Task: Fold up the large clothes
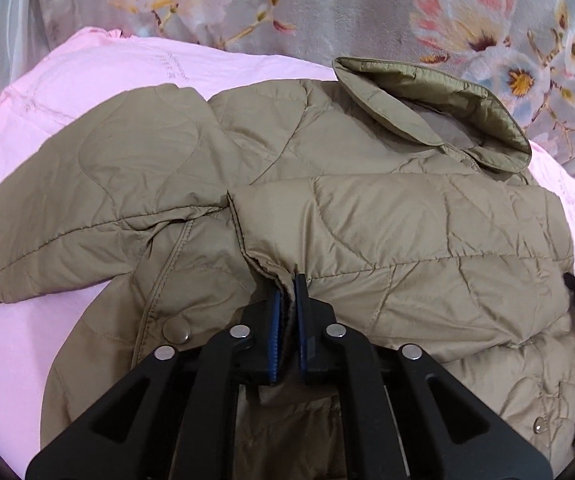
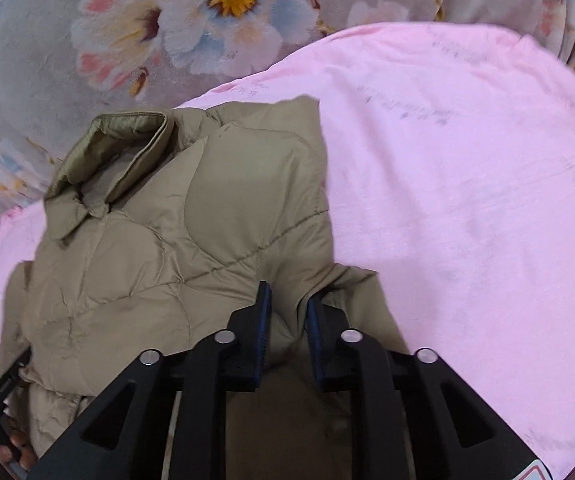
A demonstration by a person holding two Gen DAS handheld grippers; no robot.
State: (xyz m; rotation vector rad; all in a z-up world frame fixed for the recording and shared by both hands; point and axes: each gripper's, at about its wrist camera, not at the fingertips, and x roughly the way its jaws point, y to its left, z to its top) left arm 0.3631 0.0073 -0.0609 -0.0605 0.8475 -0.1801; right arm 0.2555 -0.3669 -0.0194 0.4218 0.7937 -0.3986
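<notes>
Work surface: a pink sheet (image 1: 27,344) laid over a grey blanket printed with flowers (image 1: 347,8). The garment under inspection, a tan quilted jacket (image 1: 387,240), lies on the sheet front-up, its collar (image 1: 439,116) at the end nearest the blanket.

Taking the collar as my landmark: one sleeve (image 1: 67,216) stretches flat to the side of it, still unfolded; the other sleeve (image 1: 367,216) lies across the chest just below it. My left gripper (image 1: 288,280) is clamped on the cuff edge (image 1: 265,266) of that crossed sleeve, fabric pinched between the blue pads, presumably to place the cuff square on the body.

My right gripper (image 2: 287,296) works the side panel (image 2: 247,200) below the collar. A ridge of quilted fabric rises between its jaws, which stand partly apart; I cannot tell whether the pads press on it (the ridge hides the contact). I judge it steadies the folded edge while the sleeve is set.
</notes>
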